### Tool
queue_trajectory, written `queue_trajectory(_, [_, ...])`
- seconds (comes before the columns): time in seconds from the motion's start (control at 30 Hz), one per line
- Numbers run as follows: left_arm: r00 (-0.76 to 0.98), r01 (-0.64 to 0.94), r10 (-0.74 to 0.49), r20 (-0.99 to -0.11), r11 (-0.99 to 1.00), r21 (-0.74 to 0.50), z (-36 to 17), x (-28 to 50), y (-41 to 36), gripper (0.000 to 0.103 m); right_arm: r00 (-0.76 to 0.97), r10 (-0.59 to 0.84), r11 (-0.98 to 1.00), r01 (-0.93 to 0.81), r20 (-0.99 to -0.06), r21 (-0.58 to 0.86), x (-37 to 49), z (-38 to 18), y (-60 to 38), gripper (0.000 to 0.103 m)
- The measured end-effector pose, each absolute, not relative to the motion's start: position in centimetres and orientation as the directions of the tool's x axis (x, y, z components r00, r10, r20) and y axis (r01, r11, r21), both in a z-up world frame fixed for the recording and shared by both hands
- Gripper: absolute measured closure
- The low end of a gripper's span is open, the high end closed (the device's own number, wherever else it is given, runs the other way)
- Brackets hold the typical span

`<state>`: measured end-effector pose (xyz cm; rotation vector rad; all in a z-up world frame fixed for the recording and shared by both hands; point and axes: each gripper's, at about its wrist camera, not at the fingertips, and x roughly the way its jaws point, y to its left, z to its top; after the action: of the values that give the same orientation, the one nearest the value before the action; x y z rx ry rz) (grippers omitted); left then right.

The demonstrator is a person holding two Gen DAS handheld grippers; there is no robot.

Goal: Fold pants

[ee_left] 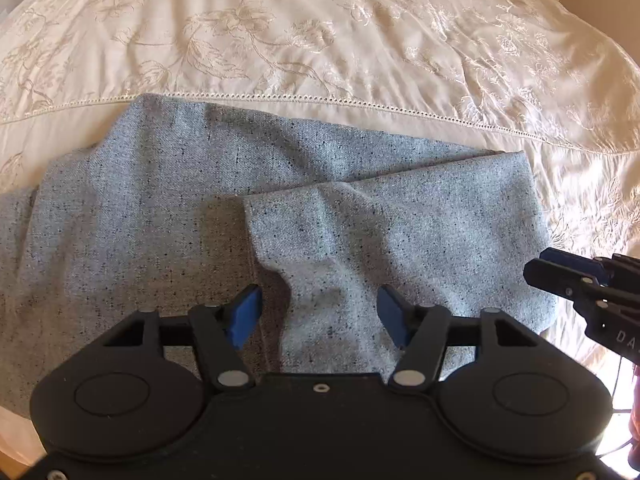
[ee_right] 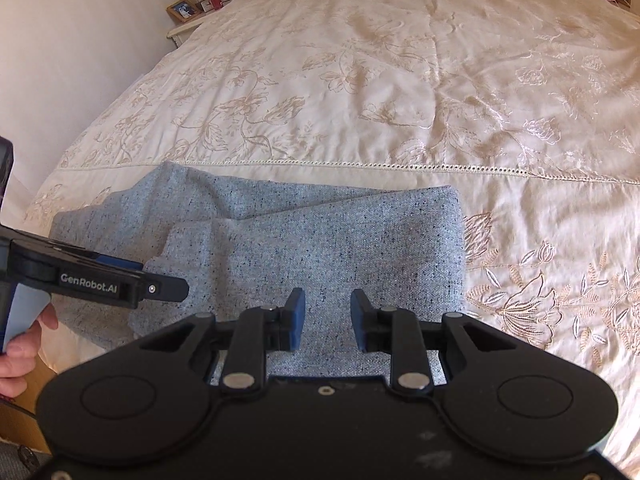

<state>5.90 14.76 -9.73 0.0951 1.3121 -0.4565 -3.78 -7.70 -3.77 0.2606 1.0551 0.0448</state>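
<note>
The grey speckled pants [ee_left: 280,184] lie across the lower middle of both views, on a bed covered with a cream embroidered bedspread [ee_left: 320,40], just below its lace-stitched seam.

They already look part-folded: one layer lies doubled over another, with a fold edge at the right side of the cloth and an upper flap ending in an uneven, rumpled edge near the middle of the left wrist view. To the left in that view the lower layer runs out of the frame, so how much cloth is left unfolded cannot be told. Judging by this, at least one fold is made, the top flap wants smoothing, and a further fold to a compact bundle is likely left.

The left gripper [ee_left: 318,312] hovers over the near edge of the flap, its jaws spread wide with nothing between them. The right gripper [ee_right: 327,320] sits over the right half of the folded cloth, its jaws also apart and pinching nothing. A nightstand [ee_right: 188,20] with a photo frame stands in the upper left of the right wrist view.
</note>
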Motion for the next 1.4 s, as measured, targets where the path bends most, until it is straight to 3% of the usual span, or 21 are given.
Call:
queue_trajectory(0.03, [0.151, 0.371, -0.254, -0.955, 0.91, -0.184, -10.1, 6.0, 14.6, 0.07, 0.494, 0.158, 0.969, 0.088, -0.855, 0.23, -3.8, -3.8, -7.8, 0.075])
queue_trajectory(0.07, [0.128, 0.366, -0.227, -0.965, 0.916, -0.167, -10.5, 5.9, 14.5, 0.086, 0.494, 0.155, 0.97, 0.089, -0.855, 0.227, -3.8, -3.8, -7.9, 0.075])
queue_trajectory(0.27, [0.104, 0.299, -0.172, -0.98, 0.945, -0.135, -11.9, 4.9, 16.5, 0.087, 0.492, 0.117, 0.977, 0.098, -0.863, 0.188, -2.1, -4.4, -9.0, 0.075])
queue_trajectory(0.47, [0.117, 0.27, -0.134, -0.984, 0.958, -0.099, -11.6, 4.3, 17.9, 0.073, 0.363, 0.089, 0.985, 0.107, -0.928, 0.137, -1.0, -8.2, -9.5, 0.076])
queue_trajectory(0.67, [0.108, 0.206, -0.076, -0.991, 0.977, -0.053, -11.7, 2.7, 22.0, 0.073, 0.32, 0.094, 0.992, 0.05, -0.943, 0.116, -3.2, -8.9, -8.0, 0.076])
queue_trajectory(0.83, [0.124, 0.174, -0.095, -0.988, 0.982, -0.073, -10.6, 1.7, 26.0, 0.073, 0.412, 0.107, 0.989, 0.054, -0.905, 0.141, -3.4, -5.9, -5.6, 0.075])
queue_trajectory(0.93, [0.153, 0.163, -0.102, -0.983, 0.984, -0.077, -9.5, 1.8, 28.7, 0.066, 0.457, 0.197, 0.973, 0.014, -0.867, 0.229, -2.2, -4.5, -2.9, 0.075])
queue_trajectory(1.03, [0.17, 0.16, -0.15, -0.974, 0.98, -0.123, -8.5, 2.6, 31.2, 0.064, 0.451, 0.29, 0.953, -0.056, -0.844, 0.298, -0.7, -4.3, 1.0, 0.088])
queue_trajectory(1.07, [0.178, 0.155, -0.153, -0.972, 0.98, -0.126, -8.2, 2.9, 32.1, 0.059, 0.442, 0.304, 0.949, -0.065, -0.844, 0.308, -0.1, -4.5, 2.4, 0.098])
queue_trajectory(1.17, [0.235, 0.161, -0.097, -0.967, 0.985, -0.06, -7.0, 4.0, 34.4, 0.049, 0.412, 0.295, 0.952, -0.052, -0.862, 0.301, 0.8, -5.5, 6.3, 0.098])
queue_trajectory(1.4, [0.304, 0.166, -0.067, -0.95, 0.986, -0.017, -5.8, 6.8, 40.5, 0.04, 0.322, 0.213, 0.969, 0.053, -0.922, 0.242, 0.8, -8.9, 11.5, 0.092])
